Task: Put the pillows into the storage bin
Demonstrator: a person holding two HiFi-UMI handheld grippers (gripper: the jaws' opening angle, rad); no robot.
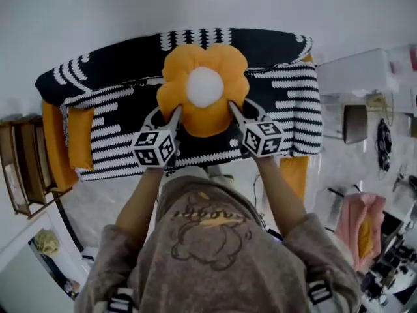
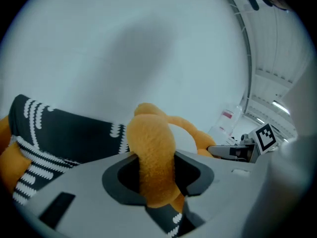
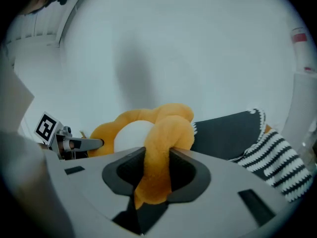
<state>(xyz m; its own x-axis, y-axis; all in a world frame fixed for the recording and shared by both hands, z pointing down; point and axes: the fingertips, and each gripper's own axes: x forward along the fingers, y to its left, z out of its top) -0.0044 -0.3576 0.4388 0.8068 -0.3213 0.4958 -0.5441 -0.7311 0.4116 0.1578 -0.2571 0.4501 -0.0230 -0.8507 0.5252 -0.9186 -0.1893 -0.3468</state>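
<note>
I've got the orange flower pillow (image 1: 205,90) pinched from both sides and held up at centre frame in the head view. The left gripper (image 1: 168,117) has its fingers clamped on a lower-left petal, and the right gripper (image 1: 242,113) has its fingers clamped on a lower-right one. Both gripper views show plush squeezed between the pads. Behind the pillow, across the upper middle of the frame, lies a black-and-white patterned fabric (image 1: 287,103) with orange parts (image 1: 79,145) showing at its left. I can't tell whether that's the storage bin or something else. By my reckoning the task is early: this pillow is in hand but not stowed, and I see none put away.
</note>
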